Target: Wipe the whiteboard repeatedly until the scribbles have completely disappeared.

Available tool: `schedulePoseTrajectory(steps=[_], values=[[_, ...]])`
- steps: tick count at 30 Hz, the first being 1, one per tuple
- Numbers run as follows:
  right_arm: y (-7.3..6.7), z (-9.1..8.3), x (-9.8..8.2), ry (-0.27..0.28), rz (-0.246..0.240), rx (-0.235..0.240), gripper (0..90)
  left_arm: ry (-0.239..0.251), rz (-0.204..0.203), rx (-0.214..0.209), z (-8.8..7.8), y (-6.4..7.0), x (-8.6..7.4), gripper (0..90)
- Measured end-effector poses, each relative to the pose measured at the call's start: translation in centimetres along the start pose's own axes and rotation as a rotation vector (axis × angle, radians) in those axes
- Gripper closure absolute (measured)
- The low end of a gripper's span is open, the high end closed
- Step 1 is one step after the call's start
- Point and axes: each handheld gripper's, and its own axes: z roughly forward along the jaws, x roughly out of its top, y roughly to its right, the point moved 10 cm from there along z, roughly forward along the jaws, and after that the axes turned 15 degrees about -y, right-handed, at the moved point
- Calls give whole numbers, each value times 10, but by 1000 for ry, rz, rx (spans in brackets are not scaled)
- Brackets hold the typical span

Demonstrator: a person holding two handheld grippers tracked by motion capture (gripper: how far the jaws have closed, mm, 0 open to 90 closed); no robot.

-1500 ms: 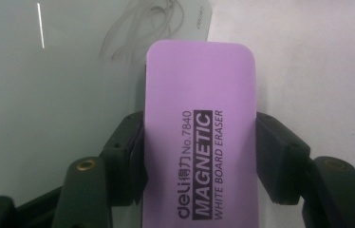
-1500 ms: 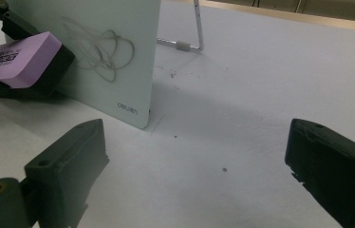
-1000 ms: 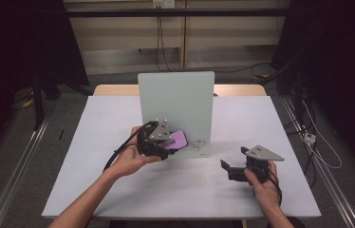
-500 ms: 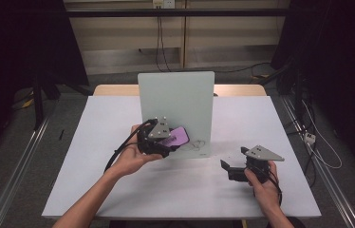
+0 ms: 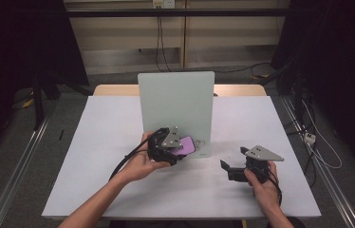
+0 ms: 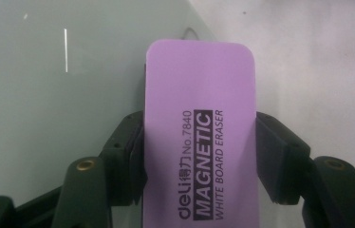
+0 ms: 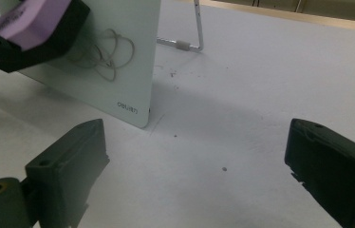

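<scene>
Nothing has shifted: our left gripper (image 5: 178,151) clamps the purple eraser (image 6: 199,133) against the whiteboard (image 5: 175,102) near scribbles (image 7: 109,54); our right gripper (image 7: 199,175) gapes over bare table (image 5: 109,128).

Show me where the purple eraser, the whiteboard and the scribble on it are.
eraser (image 6: 199,128), left gripper view, its printed face.
whiteboard (image 5: 175,102), high view, bare middle.
scribble (image 7: 111,54), right gripper view, its loops.

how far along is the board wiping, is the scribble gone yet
Done: the left hand-held gripper has the purple eraser clamped and up against the whiteboard. In hand: the wipe itself. Left: the grey scribble near the board's lower corner looks intact. The right hand-held gripper waits open over the table.
</scene>
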Motion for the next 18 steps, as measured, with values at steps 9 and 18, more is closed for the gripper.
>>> schedulePoseTrajectory(steps=[9, 18], values=[[-1, 0, 0, -2, -3, 3, 69, -25, 13, -33, 15, 12, 4, 410], [-1, 0, 0, -1, -4, 5, 68, -39, 26, -51, 24, 19, 7, 411]])
